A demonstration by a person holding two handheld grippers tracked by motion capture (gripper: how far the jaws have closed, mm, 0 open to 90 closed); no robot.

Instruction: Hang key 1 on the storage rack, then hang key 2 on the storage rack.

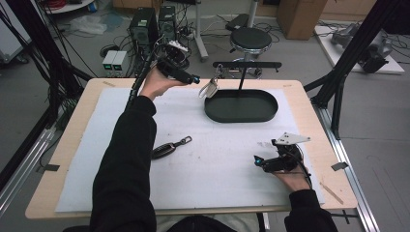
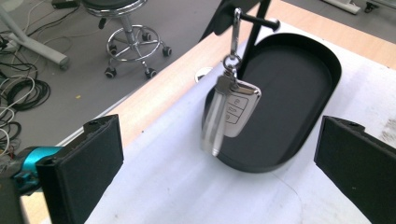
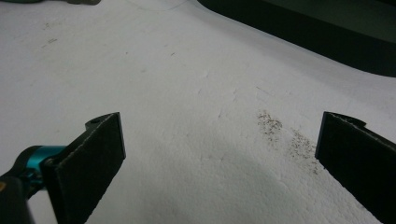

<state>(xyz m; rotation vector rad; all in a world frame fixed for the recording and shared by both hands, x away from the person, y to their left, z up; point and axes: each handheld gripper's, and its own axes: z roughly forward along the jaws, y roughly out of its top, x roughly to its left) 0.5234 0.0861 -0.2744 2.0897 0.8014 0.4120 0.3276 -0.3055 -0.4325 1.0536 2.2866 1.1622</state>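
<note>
Outstretched far, the left gripper (image 2: 217, 158) gapes just short of the hanging white key fob (image 2: 232, 112); right gripper (image 3: 219, 154) rests near, unclenched, black key fob (image 1: 167, 148) lying between.

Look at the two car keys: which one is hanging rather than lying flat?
The white-and-silver car key hangs by its clip from the stand's black crossbar at the tray's edge. The dark car key lies flat on the white mat.

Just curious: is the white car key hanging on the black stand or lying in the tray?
Hanging: the white car key dangles by its clip from the black stand's bar.
</note>
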